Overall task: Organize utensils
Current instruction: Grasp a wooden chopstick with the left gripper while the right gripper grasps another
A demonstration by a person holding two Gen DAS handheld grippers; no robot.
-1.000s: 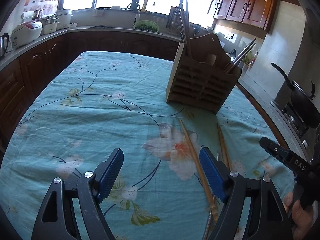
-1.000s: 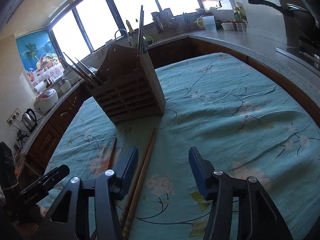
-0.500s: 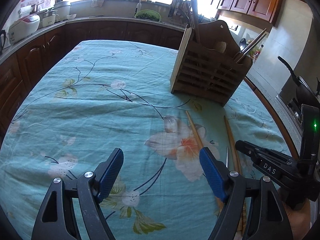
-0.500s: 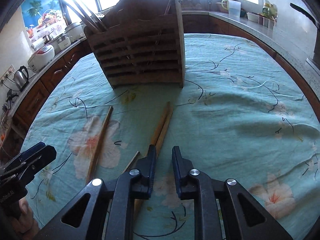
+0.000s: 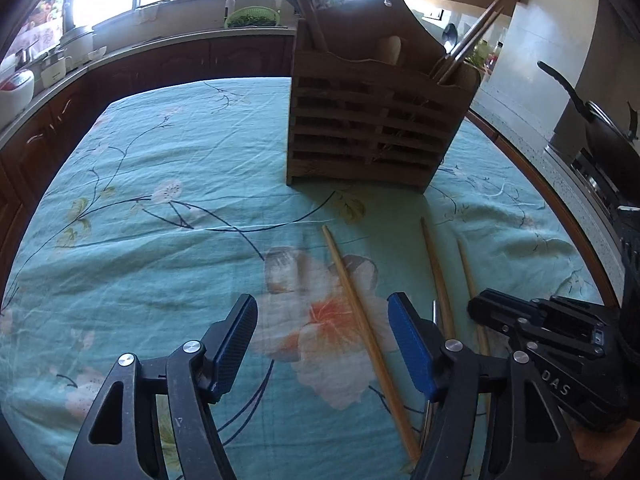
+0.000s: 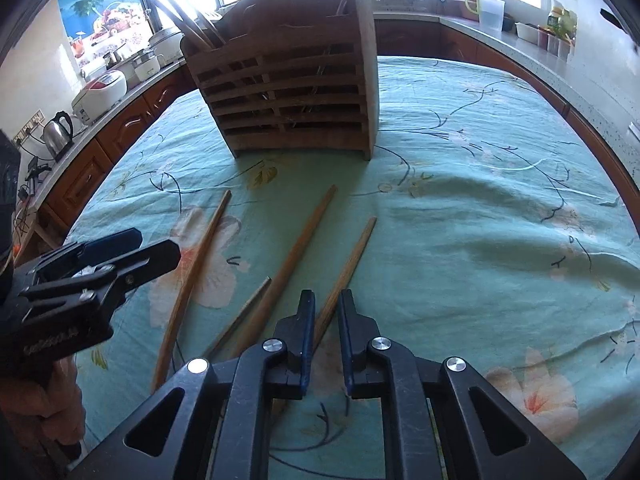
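Wooden chopsticks [image 6: 304,240], several, loose on the teal floral-clothed counter [image 6: 480,200] just before the slatted wooden utensil holder [image 6: 292,92]. Right gripper [image 6: 324,300], a second ago wide apart, now just closed onto the rightmost chopstick [image 6: 352,256], pinched between the pads. Left gripper [image 5: 322,340] narrowing yet apart, straddling the leftmost chopstick [image 5: 356,304]. First pick-up secured; dropping into the holder likely next.

Four loose utensils lie before one wooden utensil holder [image 6: 288,80]: three wooden chopsticks [image 6: 192,280] and one thinner metal-looking stick [image 6: 244,312].
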